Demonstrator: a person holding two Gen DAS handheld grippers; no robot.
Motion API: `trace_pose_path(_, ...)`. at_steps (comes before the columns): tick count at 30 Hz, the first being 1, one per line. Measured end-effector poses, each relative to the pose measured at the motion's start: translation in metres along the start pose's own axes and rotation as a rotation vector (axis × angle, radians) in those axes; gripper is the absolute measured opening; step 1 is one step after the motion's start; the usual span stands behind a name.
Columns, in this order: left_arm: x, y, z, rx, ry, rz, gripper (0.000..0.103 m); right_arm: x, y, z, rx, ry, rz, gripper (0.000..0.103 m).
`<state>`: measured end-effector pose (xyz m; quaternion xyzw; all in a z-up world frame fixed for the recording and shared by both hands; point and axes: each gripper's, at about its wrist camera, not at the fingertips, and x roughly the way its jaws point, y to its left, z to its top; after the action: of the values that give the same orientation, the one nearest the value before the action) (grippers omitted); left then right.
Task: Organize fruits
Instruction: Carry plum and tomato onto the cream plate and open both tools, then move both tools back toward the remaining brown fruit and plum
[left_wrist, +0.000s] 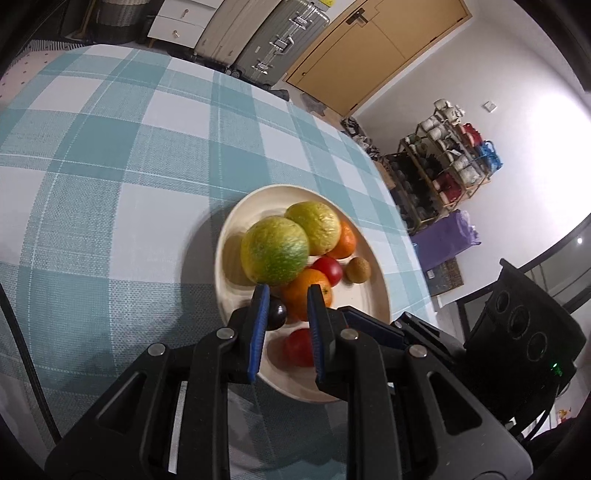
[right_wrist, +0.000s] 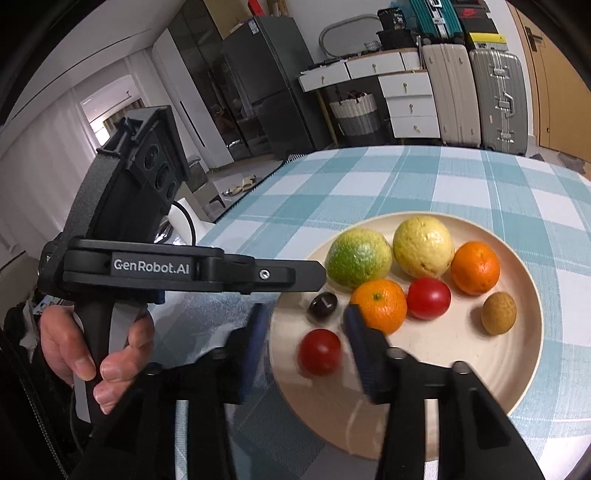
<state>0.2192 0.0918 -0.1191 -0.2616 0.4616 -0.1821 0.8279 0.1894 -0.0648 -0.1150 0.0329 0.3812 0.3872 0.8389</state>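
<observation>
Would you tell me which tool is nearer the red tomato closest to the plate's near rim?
Right. The right tool straddles that tomato, fingers either side; the left tool reaches farther in, above the dark fruit.

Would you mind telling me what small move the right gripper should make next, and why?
Probably lift the right gripper straight up and back from the plate. Its jaws stand apart around the near red tomato, which lies on the plate with the other fruit, and no pad seems to press it. The tomato looks already delivered, so the gripper should clear without nudging it.
</observation>
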Motion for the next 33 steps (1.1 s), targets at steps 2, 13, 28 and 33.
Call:
trace_pose_path(2,-0.001,-0.002,0.0,0.003,-0.001,0.012,0.019,-0.006,0.001,0.0,-0.007,-0.016,-0.01,0.051)
trace_pose_path(13,-0.024,-0.021,-0.018,0.044,-0.031,0.089,0.029,-0.049,-0.019,-0.021,0.075,-0.076,-0.076,0.07)
trace_pose_path(28,-0.046,-0.073,-0.076,0.191,-0.063,0.286,0.055,-0.118,-0.02,-0.05,0.132,-0.2,-0.187,0.086)
trace_pose_path(33,-0.052,-0.087,-0.094,0.207,-0.099,0.379,0.083,-0.139,-0.018,-0.058,0.149,-0.251,-0.205,0.09)
